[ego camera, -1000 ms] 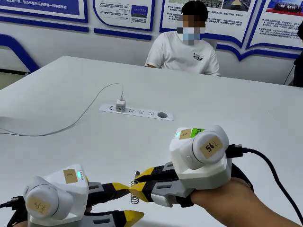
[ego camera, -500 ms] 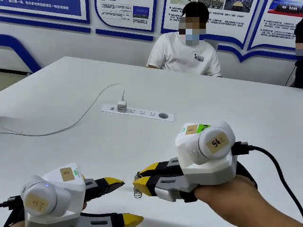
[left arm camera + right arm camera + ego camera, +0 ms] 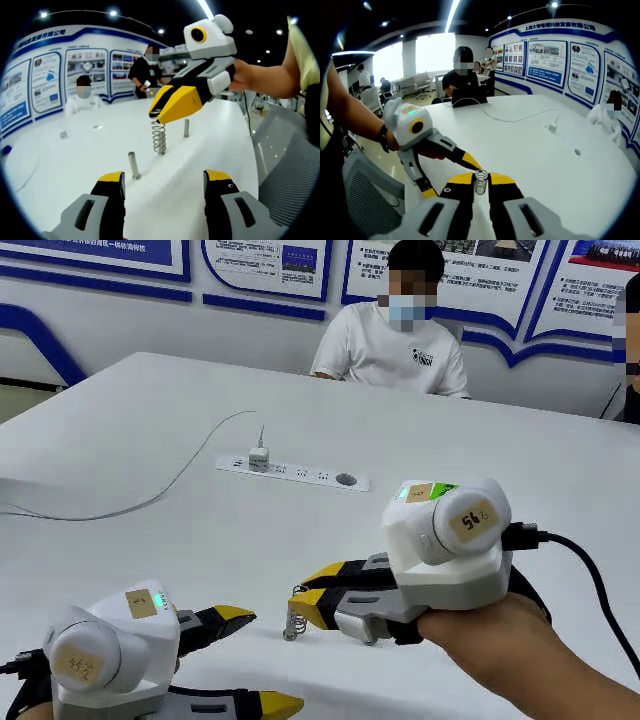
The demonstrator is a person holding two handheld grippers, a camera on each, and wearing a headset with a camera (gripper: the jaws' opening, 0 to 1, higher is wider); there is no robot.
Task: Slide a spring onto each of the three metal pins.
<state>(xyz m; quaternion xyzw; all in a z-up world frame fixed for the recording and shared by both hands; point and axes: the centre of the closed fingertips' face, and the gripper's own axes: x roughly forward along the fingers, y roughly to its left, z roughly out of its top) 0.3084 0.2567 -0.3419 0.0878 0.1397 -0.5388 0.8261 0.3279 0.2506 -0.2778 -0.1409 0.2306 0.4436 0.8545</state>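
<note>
– Where's the spring [image 3: 159, 136] rn?
– In the right gripper [image 3: 156, 112]. Its jaws are pinched nearly together on the top coils, a yellow tip on either side. The spring hangs upright below the tips, w/ its lower end down at the table [image 3: 75, 165].
– Is it on a pin?
– Can't tell. In the left gripper view it stands btwn two bare pins. One pin [image 3: 133, 164] is nearer the left gripper and the other pin [image 3: 186, 128] is further back. Both are upright w/ no coils on them. Can't see thru the coils to say if a 3rd is inside.
– And the left gripper [image 3: 165, 176]?
– Jaws wide apart, nothing in them. It's down low, pointing at the spring, near it but not touching. In the head view its upper tip is just left of the spring, w/ a gap.
– What does the right gripper view show?
– The spring's top sits centred btwn the two yellow tips, a tight fit. The left gripper comes in from the left, one tip near the spring.
– Anything else on the table?
– A power strip [image 3: 293, 471] w/ a charger [image 3: 259, 459] plugged in, well apart from the work, twd the far side.
</note>
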